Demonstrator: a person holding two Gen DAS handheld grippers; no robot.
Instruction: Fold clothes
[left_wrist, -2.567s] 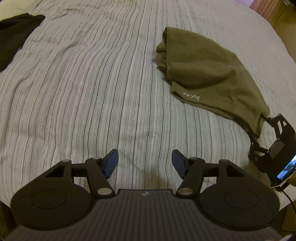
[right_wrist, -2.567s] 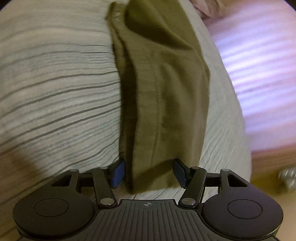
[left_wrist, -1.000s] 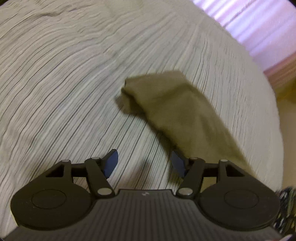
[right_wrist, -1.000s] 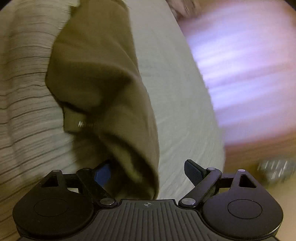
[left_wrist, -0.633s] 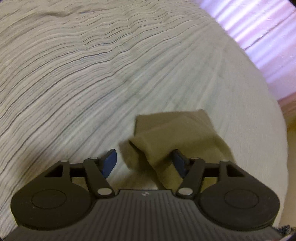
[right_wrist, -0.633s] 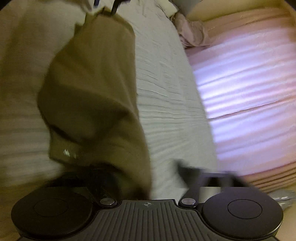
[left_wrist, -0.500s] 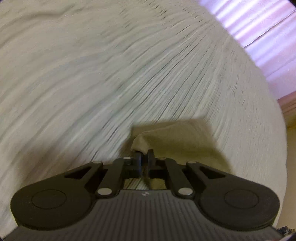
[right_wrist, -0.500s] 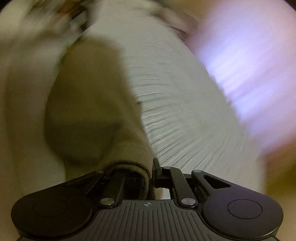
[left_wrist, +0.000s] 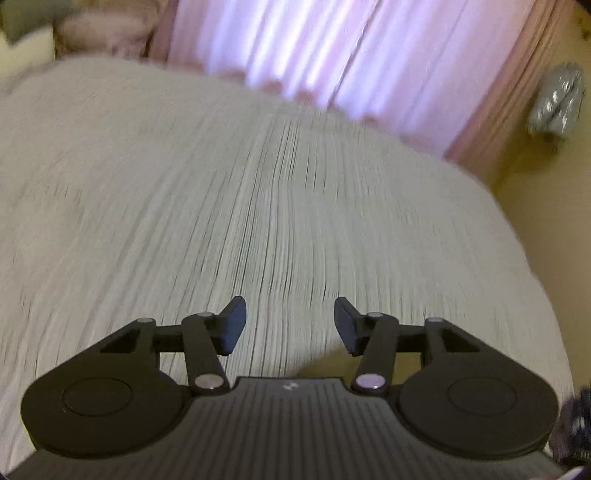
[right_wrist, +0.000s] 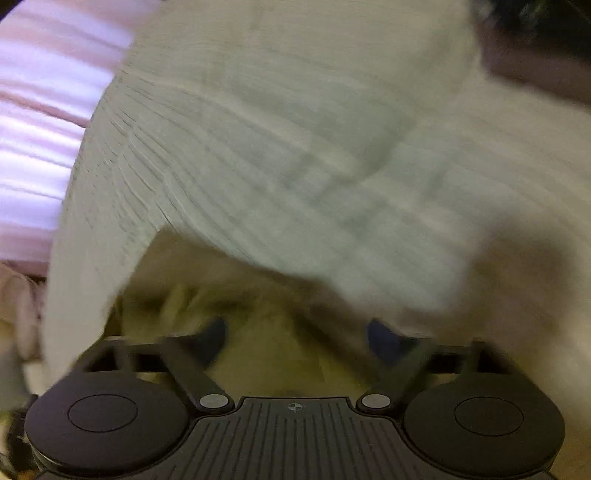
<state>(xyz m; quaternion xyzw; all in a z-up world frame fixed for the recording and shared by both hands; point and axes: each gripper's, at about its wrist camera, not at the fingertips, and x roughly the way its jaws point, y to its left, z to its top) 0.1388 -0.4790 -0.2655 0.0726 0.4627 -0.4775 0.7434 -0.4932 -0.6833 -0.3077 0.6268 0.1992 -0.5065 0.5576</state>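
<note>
Both tools spread wide, nothing held: left tool over bed; garment seen blurred at right tool.

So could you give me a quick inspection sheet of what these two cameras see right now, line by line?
Surface: a bed with a pale striped bedspread; both views are motion-blurred.
Job's things: an olive garment lies low in the right wrist view, just ahead of the right gripper; only a sliver shows in the left wrist view.
Clutter: a dark blurred shape at the far corner of the bed, too smeared to identify.
Grippers: left gripper open, nothing between its fingers; right gripper open, over the garment.
Cables: nothing seen.
Surroundings: pink curtains, a yellowish wall.
</note>
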